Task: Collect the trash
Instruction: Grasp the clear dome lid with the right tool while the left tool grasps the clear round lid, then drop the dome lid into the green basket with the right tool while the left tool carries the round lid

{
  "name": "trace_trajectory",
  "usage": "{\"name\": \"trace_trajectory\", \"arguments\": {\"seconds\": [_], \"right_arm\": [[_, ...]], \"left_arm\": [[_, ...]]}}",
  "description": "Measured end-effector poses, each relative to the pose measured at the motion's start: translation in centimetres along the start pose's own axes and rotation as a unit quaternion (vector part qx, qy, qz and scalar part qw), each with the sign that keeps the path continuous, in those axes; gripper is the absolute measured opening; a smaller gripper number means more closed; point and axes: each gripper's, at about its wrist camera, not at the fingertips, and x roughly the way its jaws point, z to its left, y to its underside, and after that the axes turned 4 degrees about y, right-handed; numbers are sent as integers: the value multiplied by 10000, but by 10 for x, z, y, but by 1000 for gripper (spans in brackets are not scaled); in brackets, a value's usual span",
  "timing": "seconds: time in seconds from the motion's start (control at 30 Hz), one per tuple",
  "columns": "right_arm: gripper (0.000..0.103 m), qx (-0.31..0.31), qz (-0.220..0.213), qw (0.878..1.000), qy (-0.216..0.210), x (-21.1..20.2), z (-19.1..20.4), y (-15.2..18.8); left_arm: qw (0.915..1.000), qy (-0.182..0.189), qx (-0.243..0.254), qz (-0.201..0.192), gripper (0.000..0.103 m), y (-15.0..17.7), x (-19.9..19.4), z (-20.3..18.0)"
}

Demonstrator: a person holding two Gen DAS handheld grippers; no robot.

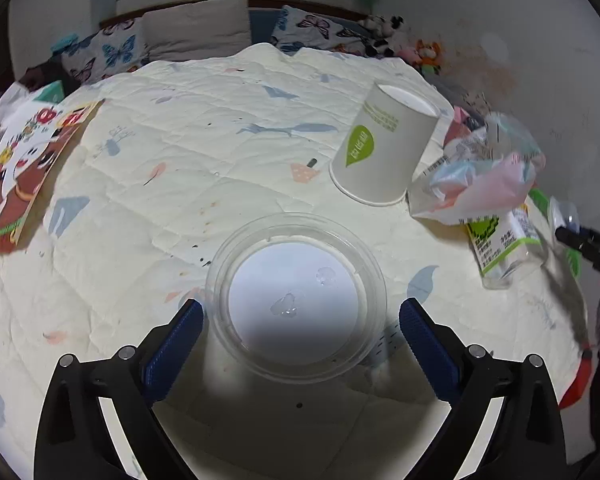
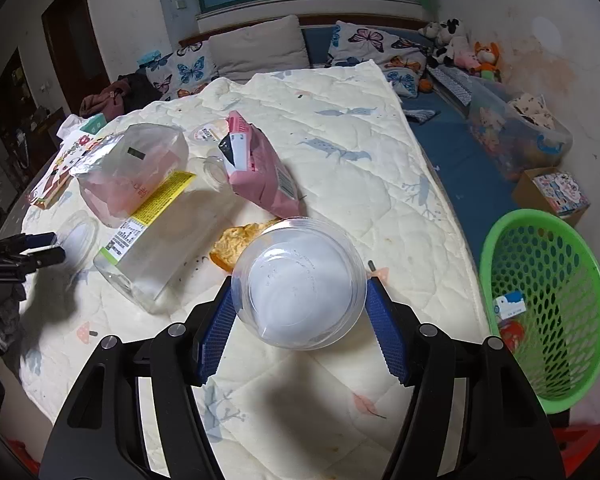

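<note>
In the left wrist view my left gripper [image 1: 300,316] is open, its blue pads on either side of a clear plastic lid [image 1: 296,300] lying on the quilt, not pressing it. An upturned white paper cup [image 1: 384,148] with a green leaf mark stands beyond it. In the right wrist view my right gripper [image 2: 300,304] is shut on a clear plastic cup [image 2: 300,284], held above the quilt. A green mesh basket [image 2: 548,304] stands on the floor to the right, with some trash inside.
A clear bottle with a yellow-green label [image 2: 140,232], a pink packet [image 2: 260,168], a clear bag [image 2: 136,168] and a piece of bread [image 2: 236,244] lie on the quilt. A picture booklet [image 1: 20,172] lies at the left edge. Crumpled bags [image 1: 484,176] lie right of the paper cup.
</note>
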Motion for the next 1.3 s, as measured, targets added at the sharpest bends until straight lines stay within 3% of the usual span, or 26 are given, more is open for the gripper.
{"name": "trace_trajectory", "arguments": {"seconds": [0.63,0.83,1.1,1.3], "right_arm": [[65,75,50,9999,-84,0,5,4],[65,166,30,9998,-110,-6,2,8],[65,303,-70,9994,-124,-21,-6,14],[65,523,-154,9985,-17,-33,-26,20]], "left_arm": [[9967,-353,735,55,96,-7,18,-15],[9957,-460,810,7,91,-4,17,-21],[9967,-511,584,-257,90,0,-6,-24],[9960,-334,572,-604,90,-1,-41,-43]]}}
